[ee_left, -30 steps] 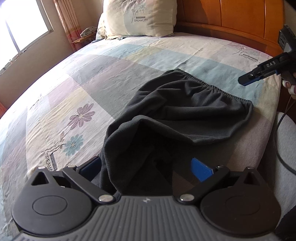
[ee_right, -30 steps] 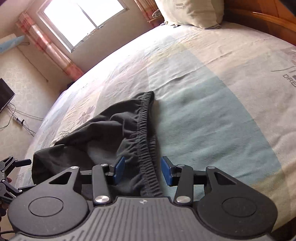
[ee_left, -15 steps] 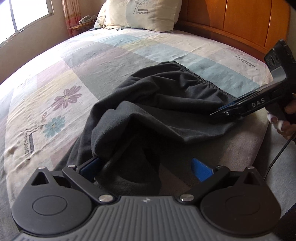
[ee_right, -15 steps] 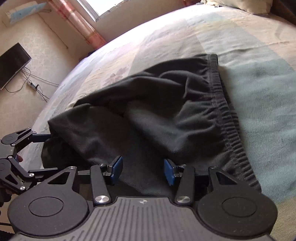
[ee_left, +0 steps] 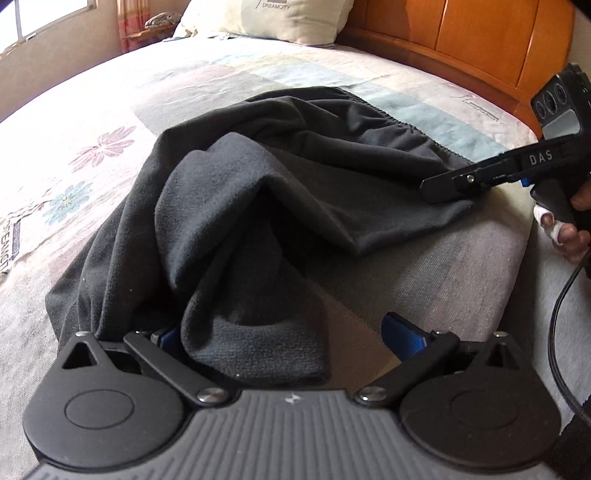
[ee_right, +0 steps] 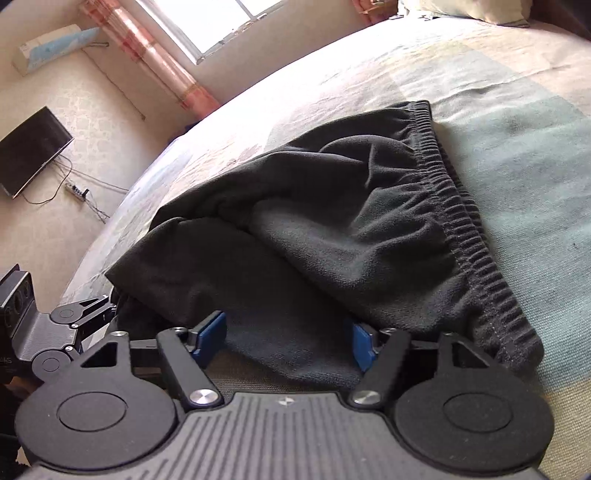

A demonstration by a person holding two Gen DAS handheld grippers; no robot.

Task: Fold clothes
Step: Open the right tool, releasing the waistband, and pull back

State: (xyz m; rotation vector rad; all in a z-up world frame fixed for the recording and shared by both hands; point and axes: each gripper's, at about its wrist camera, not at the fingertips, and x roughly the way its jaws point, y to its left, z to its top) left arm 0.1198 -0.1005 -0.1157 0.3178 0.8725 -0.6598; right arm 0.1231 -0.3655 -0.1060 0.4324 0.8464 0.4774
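Dark shorts (ee_left: 258,206) cover bedspread (ee_left: 147,92) near pillow (ee_left: 291,18).

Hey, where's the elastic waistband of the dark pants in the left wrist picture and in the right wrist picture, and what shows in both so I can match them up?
Left wrist view: the waistband runs along the garment's far edge, upper right of centre, ending near the right gripper.
Right wrist view: the waistband runs down the garment's right edge, from upper middle to lower right.
Shared landmark: the pillow at each picture's top.
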